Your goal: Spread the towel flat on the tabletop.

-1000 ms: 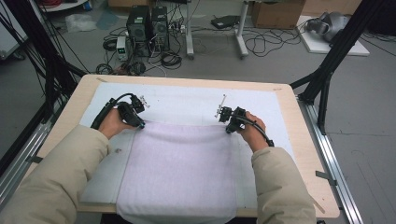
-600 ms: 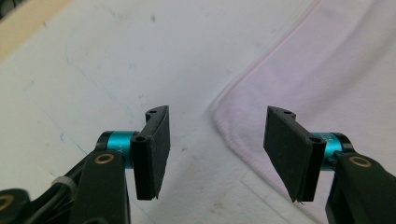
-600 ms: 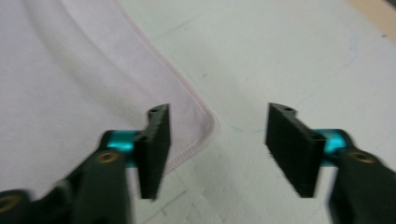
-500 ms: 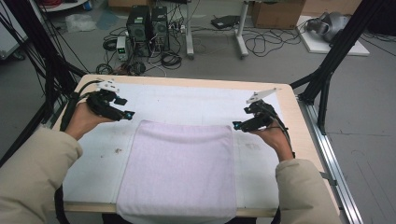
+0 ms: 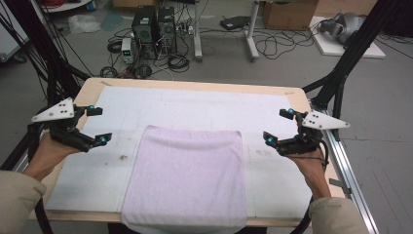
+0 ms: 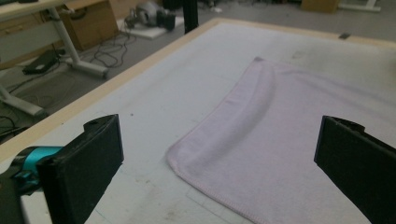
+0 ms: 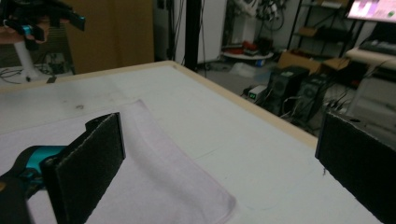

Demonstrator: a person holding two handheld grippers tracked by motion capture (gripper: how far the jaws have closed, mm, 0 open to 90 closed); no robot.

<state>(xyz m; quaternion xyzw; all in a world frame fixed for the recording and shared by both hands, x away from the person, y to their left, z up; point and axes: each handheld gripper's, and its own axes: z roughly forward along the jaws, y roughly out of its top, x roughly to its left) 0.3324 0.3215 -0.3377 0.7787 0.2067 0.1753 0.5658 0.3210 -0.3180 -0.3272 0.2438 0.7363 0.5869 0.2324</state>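
a pale lilac terry-cloth towel [image 5: 184,178], folded into a rectangle, lies flat on the white mat [image 5: 195,105] that covers a wooden-edged table [image 5: 192,86], its near edge hanging just over the table's front rim, in the high view. the left gripper [image 5: 97,124], a black two-jaw tool with teal accents and a grey three-cornered plate on top, is held above the mat's left side, well apart from the towel's left edge. its jaws have just been opening and now stand wide apart, with nothing between them. the right gripper [image 5: 278,126], of the same make, is held over the mat's right side, clear of the towel's right edge; its jaws too have just been opening and are spread wide, gripping nothing. the person's hands come in from the bottom corners, in beige sleeves [image 5: 14,202].

in the left gripper view the towel [image 6: 289,140] lies below and beyond the parted black jaws, a soft crease curving across it near its far corner, the rounded near corner flat on the mat. in the right gripper view the towel's corner [image 7: 187,186] shows between the two jaws and beneath them, untouched, with the left gripper [image 7: 51,18] raised at the far side of the table. black computer towers [image 5: 153,29] and loose cables sit on the grey floor beyond the table.
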